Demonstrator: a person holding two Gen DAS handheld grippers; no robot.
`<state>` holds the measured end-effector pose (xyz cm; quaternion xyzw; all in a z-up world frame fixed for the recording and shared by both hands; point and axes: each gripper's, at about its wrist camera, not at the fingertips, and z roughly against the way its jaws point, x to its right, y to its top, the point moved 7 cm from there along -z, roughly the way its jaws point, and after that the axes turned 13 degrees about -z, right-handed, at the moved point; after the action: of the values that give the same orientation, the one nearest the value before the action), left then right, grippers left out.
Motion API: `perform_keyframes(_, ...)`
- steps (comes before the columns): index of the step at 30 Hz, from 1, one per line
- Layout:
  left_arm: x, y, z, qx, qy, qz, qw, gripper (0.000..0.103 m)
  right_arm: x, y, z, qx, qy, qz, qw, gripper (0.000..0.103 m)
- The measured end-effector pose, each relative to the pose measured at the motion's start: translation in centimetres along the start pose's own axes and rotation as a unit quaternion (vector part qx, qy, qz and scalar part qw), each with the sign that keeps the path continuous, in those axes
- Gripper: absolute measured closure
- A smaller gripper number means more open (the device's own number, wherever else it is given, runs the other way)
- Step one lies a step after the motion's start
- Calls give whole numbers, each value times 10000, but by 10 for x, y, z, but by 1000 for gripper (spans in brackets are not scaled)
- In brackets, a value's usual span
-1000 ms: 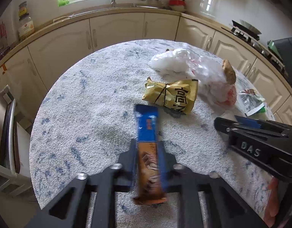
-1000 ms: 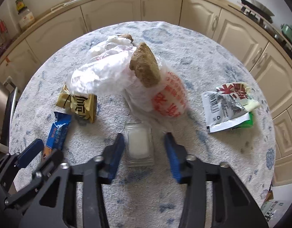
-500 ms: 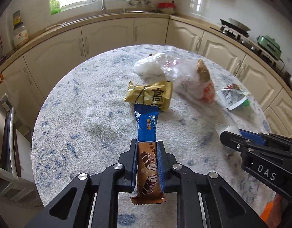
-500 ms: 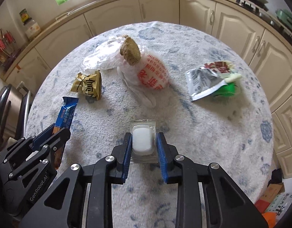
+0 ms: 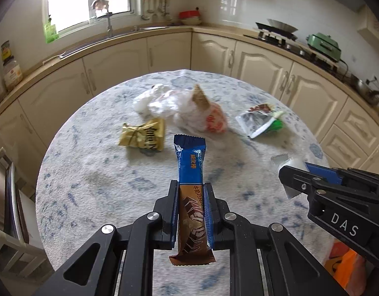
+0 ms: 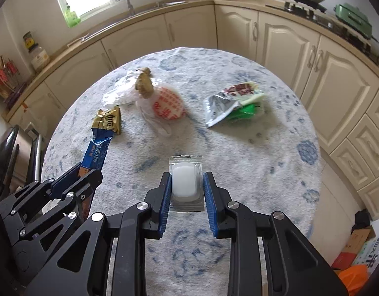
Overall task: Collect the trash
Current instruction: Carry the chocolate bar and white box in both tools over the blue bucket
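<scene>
Left tool (image 5: 190, 212) pinches a snack bar wrapper (image 5: 190, 172); right tool (image 6: 185, 192) pinches a small clear packet (image 6: 185, 182), both above the desk (image 6: 251, 160). Step looks like carry-off: next, find a bin, none in view.

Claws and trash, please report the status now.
Left claw shut on wrapper. Right claw shut on packet. Both lifted. Three pieces left on table.

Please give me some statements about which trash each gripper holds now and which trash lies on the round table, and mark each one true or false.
1. The left gripper clamps a blue and brown snack bar wrapper. True.
2. The right gripper is empty. False: it holds a clear packet with a white block.
3. The crumpled gold wrapper lies on the round table. True.
4. The silver and green pouch is in a gripper. False: it lies on the table.
</scene>
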<state>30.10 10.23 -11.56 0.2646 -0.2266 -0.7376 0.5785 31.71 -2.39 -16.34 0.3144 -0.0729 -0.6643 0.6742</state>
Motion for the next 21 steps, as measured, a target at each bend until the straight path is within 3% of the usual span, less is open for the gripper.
perform_keyframes(12,105,35,-11,127,-483,-977,9940,89,106,0,37,339,-426,-958,9939,77)
perform_keyframes(21,227,55,-35,70,-1354,-1997,9704,89,233,-26,79,686,-1203,-2232,9649,77)
